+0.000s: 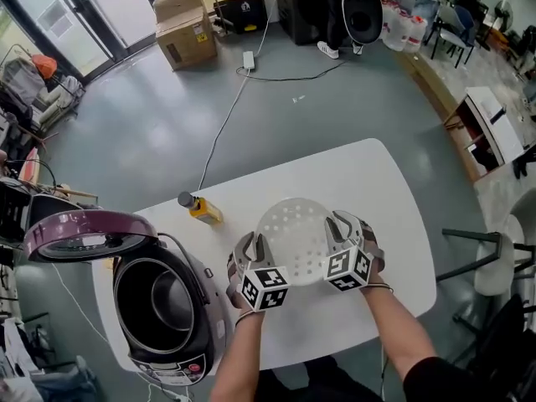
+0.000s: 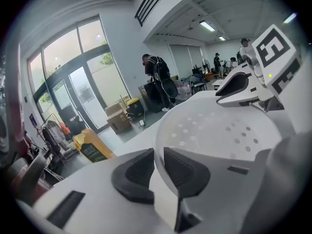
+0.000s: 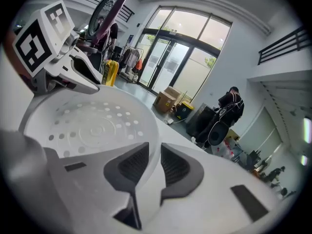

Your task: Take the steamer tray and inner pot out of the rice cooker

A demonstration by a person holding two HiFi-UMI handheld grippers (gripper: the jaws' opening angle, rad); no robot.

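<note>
While both grippers clamp its rim, the steamer tray [image 1: 297, 237], a round, pale, translucent dish dotted with holes, sits over the middle of a white table [image 1: 377, 178]. The left gripper [image 1: 254, 248] pinches the tray's left edge and the right gripper [image 1: 342, 224] the right edge. Each one's dark ridged pads are closed on the thin plastic lip. No view settles whether the tray's underside touches the tabletop.

To the left, at the table's edge, stands the open rice cooker [image 1: 197, 329], its purple lid [image 1: 88, 233] tipped back. The dark inner pot [image 1: 159, 296] is seated inside it. Only the head view shows the pot. The right gripper view catches just the raised lid, behind the left gripper.

A yellow bottle [image 1: 199, 208] with a dark cap lies on the table between the cooker and the tray. Its dark label carries print too small to read. The cubes on the grippers bear black-and-white square markers, not words.

Beyond the table, cardboard boxes [image 1: 184, 28] with an unreadable yellow sticker stand on the grey floor by glass doors. A person [image 1: 343, 7] is cut off at the head view's top edge. The gripper views show that person whole, in dark clothes.
</note>
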